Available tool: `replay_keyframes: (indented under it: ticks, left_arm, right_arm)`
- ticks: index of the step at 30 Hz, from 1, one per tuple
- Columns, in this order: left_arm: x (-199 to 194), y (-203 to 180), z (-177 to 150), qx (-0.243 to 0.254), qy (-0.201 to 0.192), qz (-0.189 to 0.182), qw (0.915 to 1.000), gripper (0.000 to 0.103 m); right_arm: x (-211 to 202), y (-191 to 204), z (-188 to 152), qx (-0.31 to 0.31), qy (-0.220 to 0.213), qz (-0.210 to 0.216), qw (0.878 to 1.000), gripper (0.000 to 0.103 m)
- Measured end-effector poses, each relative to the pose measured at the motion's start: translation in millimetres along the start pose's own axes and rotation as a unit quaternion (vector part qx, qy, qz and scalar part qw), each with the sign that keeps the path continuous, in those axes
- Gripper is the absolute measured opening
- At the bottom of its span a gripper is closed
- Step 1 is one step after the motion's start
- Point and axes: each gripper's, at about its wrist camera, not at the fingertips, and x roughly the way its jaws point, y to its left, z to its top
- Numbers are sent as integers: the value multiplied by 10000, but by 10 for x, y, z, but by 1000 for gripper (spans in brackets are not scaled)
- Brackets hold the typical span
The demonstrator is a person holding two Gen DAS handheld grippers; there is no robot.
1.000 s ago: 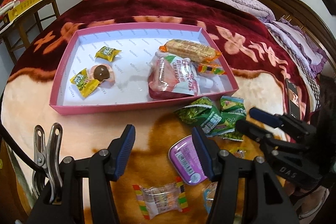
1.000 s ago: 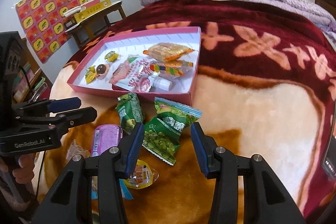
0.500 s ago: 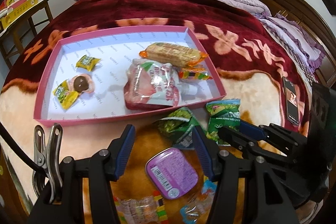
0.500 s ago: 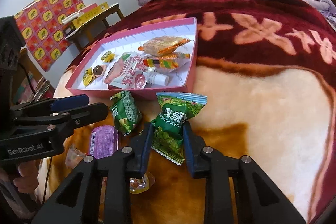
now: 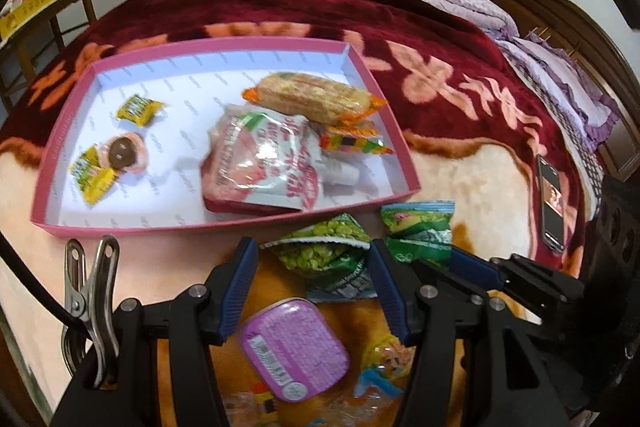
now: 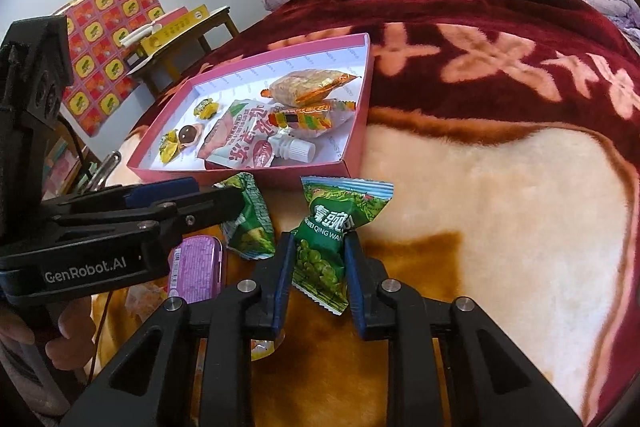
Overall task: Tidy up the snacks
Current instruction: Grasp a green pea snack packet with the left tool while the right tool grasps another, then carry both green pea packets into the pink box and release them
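I have the right gripper [image 6: 318, 259] clamped across the middle of a green pea packet [image 6: 334, 239], and its jaws are closing the last bit, the pads already denting the foil on both sides. I took it at the waist because the sealed ends are flat and slippery, while the belly gives the pads something to bite. The packet lies on the blanket [image 6: 500, 219] just outside the pink tray [image 6: 360, 131], which sits at about twelve o'clock from my grip — a short lift over the near wall should get it in.

My left gripper [image 5: 312, 287] is spread and pinching nothing. It hangs over the second pea packet [image 5: 326, 255], which sits between the open fingers at roughly twelve o'clock, with a purple tin [image 5: 294, 347] at six o'clock nearer the wrist. I judge it is staged for the next pick, kept clear of the right side.

The packet in my right grip is glossy green with white lettering and a picture of peas below, its crimped top edge pale blue and fanned out. It looks lightly puffed — I would expect it to crinkle and shift if squeezed harder. The tray already holds a pink drink pouch [image 6: 240, 139], a long biscuit pack [image 6: 308, 87] and small yellow candies [image 5: 138, 111].
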Motion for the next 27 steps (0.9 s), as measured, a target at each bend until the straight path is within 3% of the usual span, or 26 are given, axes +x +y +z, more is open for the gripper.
replay_keyframes:
  ticks: [7,14,27]
  left_arm:
    - [114,-77,-8,35,137,-117,9998,60]
    - [117,-97,-18,73,102,-167,9998,48]
    - [-60,-12,-64,117,-89,-101,9998,46]
  right_arm:
    - [-6,3,-11,-18,13,12,10000,26]
    - [5,7,-14,-33,14,9,10000,26]
    - [-50,104,-4,-165,-56,3,9998,21]
